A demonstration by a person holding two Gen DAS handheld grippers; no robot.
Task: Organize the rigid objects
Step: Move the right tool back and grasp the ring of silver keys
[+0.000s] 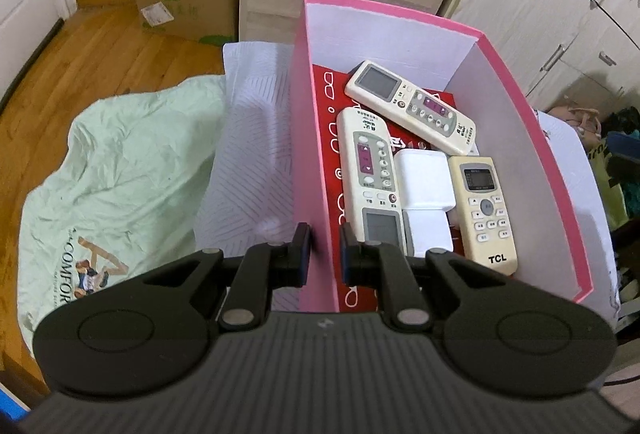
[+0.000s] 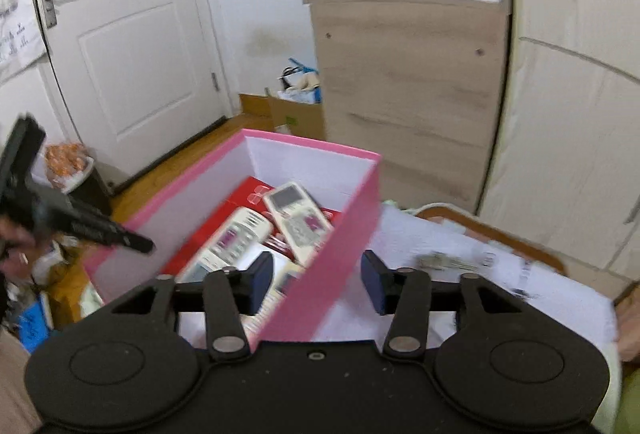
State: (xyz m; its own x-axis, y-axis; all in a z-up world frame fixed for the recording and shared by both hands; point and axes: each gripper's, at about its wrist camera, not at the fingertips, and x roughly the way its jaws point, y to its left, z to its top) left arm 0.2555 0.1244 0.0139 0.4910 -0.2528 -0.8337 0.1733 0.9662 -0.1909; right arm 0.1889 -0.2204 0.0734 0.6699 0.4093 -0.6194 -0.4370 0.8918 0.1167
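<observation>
Where the pink box (image 1: 312, 137) stands on a white patterned cloth (image 1: 244, 137), its white interior holds a red printed carton (image 1: 332, 161) as a bottom layer, and on that lie three cream remote controls and a white block. Item one: a remote (image 1: 412, 105) lying aslant at the far end, screen toward the far left corner. Item two: a long remote (image 1: 370, 173) along the left wall, purple panel at mid-length, grey screen at the near end. Item three: a remote marked TCL (image 1: 486, 209) by the right wall, screen at the far end. Item four: a white rectangular block (image 1: 424, 179) between the second and third remotes, touching both. Left gripper (image 1: 324, 250): jaws drawn close about the near left wall of the box, one pad outside, one inside; whether the pads actually press the wall cannot be told. Right gripper (image 2: 318, 282): jaws standing about half apart, straddling the box's right wall with clear space on either side, holding nothing; this view is blurred. Small metallic objects (image 2: 440, 261) lie on the cloth right of the box, too blurred to name. Surroundings: a pale green printed sheet (image 1: 120, 185) left of the cloth, wooden floor (image 1: 100, 53), a cardboard box (image 1: 184, 1) filled with oddments by the wall, a wood-grain cabinet (image 2: 408, 93), a white door (image 2: 128, 45).
</observation>
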